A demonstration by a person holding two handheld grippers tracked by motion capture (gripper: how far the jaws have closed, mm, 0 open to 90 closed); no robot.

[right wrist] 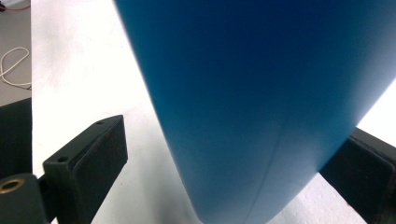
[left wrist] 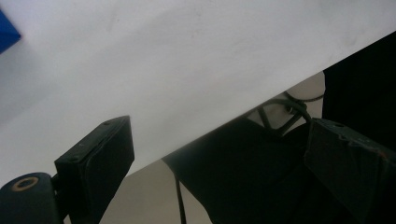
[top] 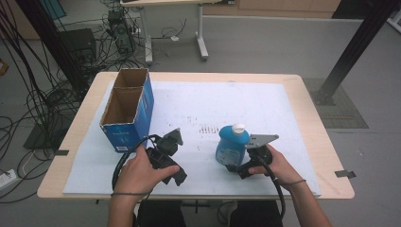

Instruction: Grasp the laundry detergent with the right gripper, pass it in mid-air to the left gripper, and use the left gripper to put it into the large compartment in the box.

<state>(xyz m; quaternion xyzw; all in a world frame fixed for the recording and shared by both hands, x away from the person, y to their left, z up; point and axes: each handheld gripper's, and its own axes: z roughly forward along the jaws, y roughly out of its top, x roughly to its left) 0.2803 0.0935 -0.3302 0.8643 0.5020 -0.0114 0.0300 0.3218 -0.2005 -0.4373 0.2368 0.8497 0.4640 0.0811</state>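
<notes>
Left tongs (left wrist: 219, 154) with jaws spread wide, nothing between them. One black jaw rises bottom left, the other at right. Behind them a white sheet (left wrist: 187, 60) on the table, its edge running diagonally; beyond that edge dark cloth (left wrist: 243, 182) and a thin cable (left wrist: 180, 200). Blue corner (left wrist: 7, 31) above the sheet's upper left.

Box (top: 127, 111) at table's (top: 302, 94) left — bottle (top: 231, 144) right of it, nearer the front edge

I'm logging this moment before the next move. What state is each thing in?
Blue bottle: upright on the white mat, white cap on, between the right jaws.
Cardboard box: open-topped, two compartments, nothing visible inside.
Left hand-held gripper: open, holding nothing.
Right hand-held gripper: open around the bottle; left jaw apart from it.
</notes>
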